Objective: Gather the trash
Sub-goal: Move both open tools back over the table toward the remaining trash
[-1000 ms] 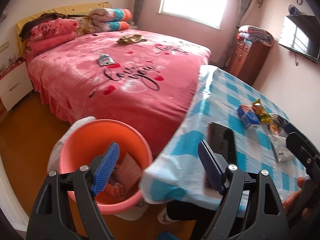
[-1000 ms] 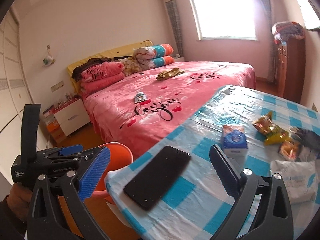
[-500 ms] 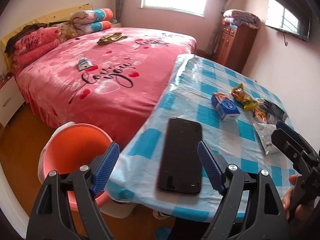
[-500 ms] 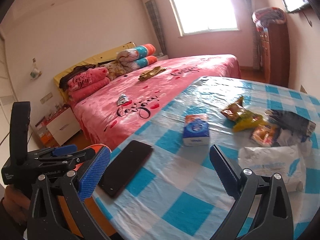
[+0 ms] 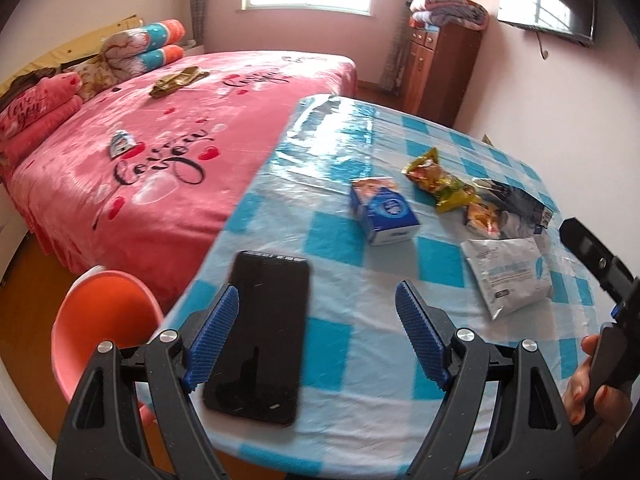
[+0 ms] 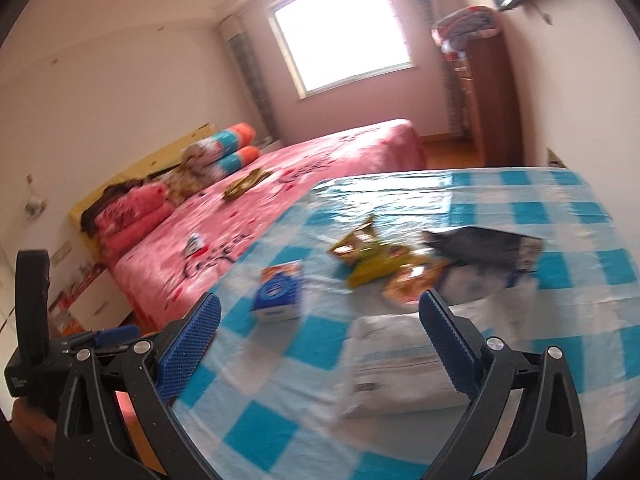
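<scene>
Blue-and-white checked plastic covers the table (image 5: 340,240) in the left wrist view. The left gripper (image 5: 316,336) hovers over its near edge with the jaws spread wide and nothing between them. A black phone (image 5: 264,332) lies flat on the cloth just under the left finger, screen up, near the table's front edge. Farther in sits a small blue tissue pack (image 5: 384,210). Beyond it, toward the right, the trash lies in a loose group: a yellow-green snack wrapper (image 5: 440,180), an orange wrapper (image 5: 482,216) touching it, a dark foil bag (image 5: 520,200) behind, and a white pouch (image 5: 508,276) nearest the camera. An orange bin (image 5: 104,328) stands on the floor to the left, below the table edge and beside the pink bed (image 5: 160,152). The right gripper's black body and the hand holding it show at the right border.

In the right wrist view, blurred by motion, the right gripper (image 6: 320,344) is also spread wide and empty. The white pouch (image 6: 396,364) lies between its fingers, low on the cloth; whether the pads touch it I cannot tell. The yellow-green snack wrapper (image 6: 368,252), orange wrapper (image 6: 412,284) and dark foil bag (image 6: 484,248) sit just beyond, with the tissue pack (image 6: 278,292) to the left.
</scene>
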Action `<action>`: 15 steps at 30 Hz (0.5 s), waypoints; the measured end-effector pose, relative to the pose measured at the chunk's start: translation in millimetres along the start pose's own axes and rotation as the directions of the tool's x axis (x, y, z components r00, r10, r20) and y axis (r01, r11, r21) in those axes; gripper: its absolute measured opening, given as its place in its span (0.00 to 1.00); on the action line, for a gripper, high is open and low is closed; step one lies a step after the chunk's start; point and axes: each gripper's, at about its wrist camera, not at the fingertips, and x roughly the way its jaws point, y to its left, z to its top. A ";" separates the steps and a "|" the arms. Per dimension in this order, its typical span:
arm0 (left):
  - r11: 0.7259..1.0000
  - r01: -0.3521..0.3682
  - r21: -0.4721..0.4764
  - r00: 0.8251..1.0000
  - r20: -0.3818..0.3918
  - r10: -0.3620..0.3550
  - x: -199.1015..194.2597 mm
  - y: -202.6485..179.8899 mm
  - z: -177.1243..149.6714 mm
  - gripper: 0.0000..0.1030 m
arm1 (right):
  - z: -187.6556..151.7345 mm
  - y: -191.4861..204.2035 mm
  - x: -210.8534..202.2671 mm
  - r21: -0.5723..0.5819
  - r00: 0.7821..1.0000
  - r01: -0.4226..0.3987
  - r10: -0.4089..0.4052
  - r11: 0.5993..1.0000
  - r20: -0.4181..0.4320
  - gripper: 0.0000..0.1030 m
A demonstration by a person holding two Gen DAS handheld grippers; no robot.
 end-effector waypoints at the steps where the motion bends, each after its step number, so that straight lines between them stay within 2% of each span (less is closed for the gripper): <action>1: 1.000 0.005 0.002 1.000 -0.006 -0.005 4.0 -5.5 2.1 0.79 | 1.6 -6.4 -1.6 0.013 1.000 0.008 -0.008 1.000 0.004 0.95; 8: 0.999 0.031 0.008 0.999 -0.037 -0.031 36.0 -38.2 19.9 0.79 | 9.6 -55.6 -7.2 0.100 0.996 0.085 -0.086 0.991 0.009 0.95; 15: 1.000 0.026 -0.005 0.998 -0.051 -0.026 68.3 -53.5 45.3 0.79 | 9.3 -100.8 -1.8 0.201 0.990 0.137 -0.129 0.970 -0.055 0.95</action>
